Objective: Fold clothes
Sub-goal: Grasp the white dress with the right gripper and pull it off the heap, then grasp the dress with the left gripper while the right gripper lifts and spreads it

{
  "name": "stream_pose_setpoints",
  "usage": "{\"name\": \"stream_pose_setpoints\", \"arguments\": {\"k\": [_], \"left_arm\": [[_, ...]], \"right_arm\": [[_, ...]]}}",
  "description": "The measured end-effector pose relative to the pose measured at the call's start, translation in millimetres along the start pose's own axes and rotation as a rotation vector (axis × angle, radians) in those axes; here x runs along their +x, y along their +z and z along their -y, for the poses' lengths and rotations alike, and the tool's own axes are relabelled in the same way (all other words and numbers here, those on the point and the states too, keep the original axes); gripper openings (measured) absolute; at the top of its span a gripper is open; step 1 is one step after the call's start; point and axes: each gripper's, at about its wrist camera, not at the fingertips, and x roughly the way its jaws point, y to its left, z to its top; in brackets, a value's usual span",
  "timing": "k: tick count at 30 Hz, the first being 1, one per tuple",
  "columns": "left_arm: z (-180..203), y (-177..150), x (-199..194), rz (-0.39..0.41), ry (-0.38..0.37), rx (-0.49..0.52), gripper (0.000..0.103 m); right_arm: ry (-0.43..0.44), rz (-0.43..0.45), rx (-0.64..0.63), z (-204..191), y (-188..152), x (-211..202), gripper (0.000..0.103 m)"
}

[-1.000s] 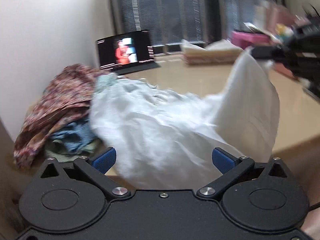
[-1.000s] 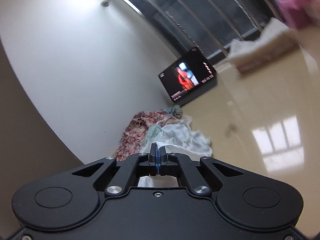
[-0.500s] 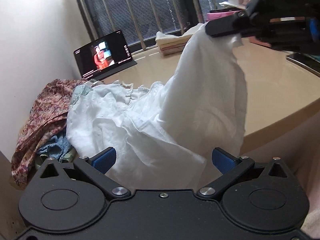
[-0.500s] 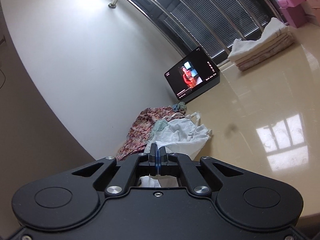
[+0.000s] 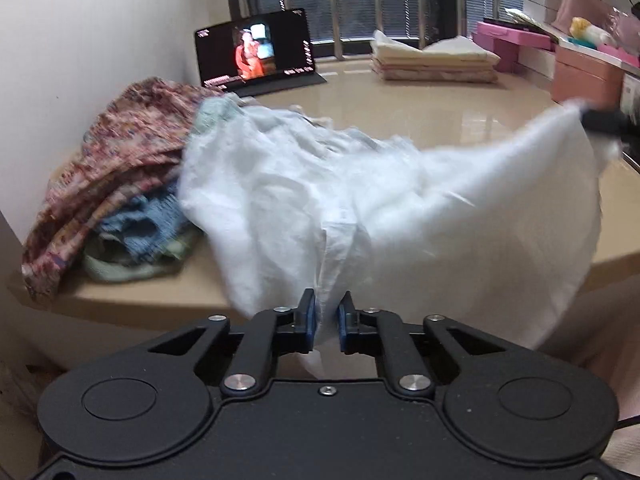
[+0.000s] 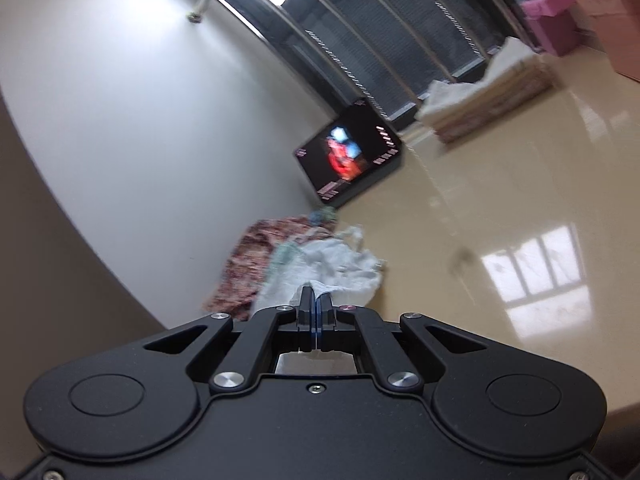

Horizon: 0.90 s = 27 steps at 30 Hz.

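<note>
A white garment (image 5: 360,200) spreads from the clothes pile across the beige table (image 5: 440,104) and hangs over its near edge. My left gripper (image 5: 326,312) is shut on a fold of it at the table's front. At the far right of the left wrist view my right gripper (image 5: 596,120) holds another corner of the garment up. In the right wrist view that gripper (image 6: 316,312) is shut, with white cloth showing just behind its fingers, and the rest of the white garment (image 6: 340,264) lies ahead on the table.
A heap of clothes with a red patterned garment (image 5: 120,160) on top sits at the table's left end by the wall. A tablet (image 5: 256,52) plays video behind it. Folded towels (image 5: 432,60) lie at the back, pink boxes (image 5: 580,68) on the right.
My left gripper went from wide open to shut on the white garment. The right gripper carried its corner down and to the right, stretching the cloth out.
</note>
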Motion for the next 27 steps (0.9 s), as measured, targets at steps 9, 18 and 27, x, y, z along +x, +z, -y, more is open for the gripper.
{"name": "stream_pose_setpoints", "arguments": {"k": [9,18,27], "left_arm": [[-33.8,154.8,8.0,0.175,0.032,-0.085,0.003],[-42.1,303.7,-43.1,0.495,-0.030,-0.213,0.003],[-29.2,247.1,-91.6,0.699,-0.135,-0.188,0.003]], "right_arm": [[-0.139,0.062,0.014,21.8,95.6,26.5,0.000],[-0.274,0.269,-0.105,-10.7,211.5,2.2,0.000],[-0.256,0.448,-0.353,-74.6,236.2,-71.1,0.000]]}}
